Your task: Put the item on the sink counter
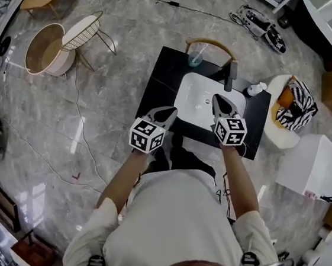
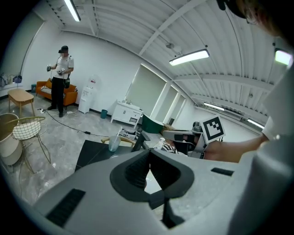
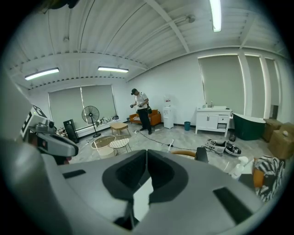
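Note:
A black sink counter (image 1: 160,81) with a white basin (image 1: 195,97) and a dark faucet (image 1: 230,77) stands in front of me. A clear cup (image 1: 197,55) sits at its back left and is also seen in the left gripper view (image 2: 114,143). At its right end stands a white spray bottle (image 1: 255,89), which the right gripper view shows too (image 3: 239,167). My left gripper (image 1: 171,110) hovers over the counter's front edge, jaws together and empty (image 2: 149,153). My right gripper (image 1: 216,97) is above the basin, its jaws closed with nothing between them (image 3: 146,153).
A wire chair (image 1: 85,31) and a round basket table (image 1: 45,47) stand on the floor to the left. To the right are a white stool with a striped bag (image 1: 294,105) and a white box (image 1: 314,167). A cable (image 1: 78,119) crosses the floor. A person (image 2: 59,80) stands far off.

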A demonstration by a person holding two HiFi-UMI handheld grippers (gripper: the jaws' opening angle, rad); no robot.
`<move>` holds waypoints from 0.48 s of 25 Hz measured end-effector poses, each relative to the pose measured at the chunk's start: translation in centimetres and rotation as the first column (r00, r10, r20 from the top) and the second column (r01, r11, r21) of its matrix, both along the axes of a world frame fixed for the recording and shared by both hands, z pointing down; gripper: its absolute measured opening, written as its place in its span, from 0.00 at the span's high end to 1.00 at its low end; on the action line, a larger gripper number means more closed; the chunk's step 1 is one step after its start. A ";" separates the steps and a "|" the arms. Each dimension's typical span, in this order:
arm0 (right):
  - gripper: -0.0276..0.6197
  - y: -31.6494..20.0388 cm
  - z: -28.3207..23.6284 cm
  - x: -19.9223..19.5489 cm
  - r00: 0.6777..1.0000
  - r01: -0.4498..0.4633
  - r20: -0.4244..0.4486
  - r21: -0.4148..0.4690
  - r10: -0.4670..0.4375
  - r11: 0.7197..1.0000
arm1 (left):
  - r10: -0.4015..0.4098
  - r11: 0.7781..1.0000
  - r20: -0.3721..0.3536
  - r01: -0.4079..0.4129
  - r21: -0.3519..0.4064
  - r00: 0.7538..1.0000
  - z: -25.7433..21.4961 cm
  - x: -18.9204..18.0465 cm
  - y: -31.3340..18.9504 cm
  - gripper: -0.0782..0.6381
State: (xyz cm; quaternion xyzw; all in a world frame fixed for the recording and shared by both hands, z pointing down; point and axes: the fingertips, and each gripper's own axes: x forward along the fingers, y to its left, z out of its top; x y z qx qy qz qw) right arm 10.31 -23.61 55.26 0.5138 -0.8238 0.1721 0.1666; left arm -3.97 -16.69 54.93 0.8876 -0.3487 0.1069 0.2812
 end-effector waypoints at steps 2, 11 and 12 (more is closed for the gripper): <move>0.94 1.5 -0.7 0.0 1.000 0.003 0.001 0.008 -0.003 1.000 | 0.006 1.000 -0.008 -0.006 0.016 1.000 -0.5 0.1 0.5 0.88; 0.95 7.5 -3.6 0.9 1.000 -0.023 0.014 0.042 0.023 0.999 | 0.066 0.996 -0.022 -0.065 0.066 0.998 -2.5 1.3 3.3 0.88; 0.95 7.8 -3.9 1.2 0.999 -0.031 0.017 0.048 0.030 0.998 | 0.073 0.995 -0.020 -0.072 0.069 0.997 -2.6 1.4 3.4 0.88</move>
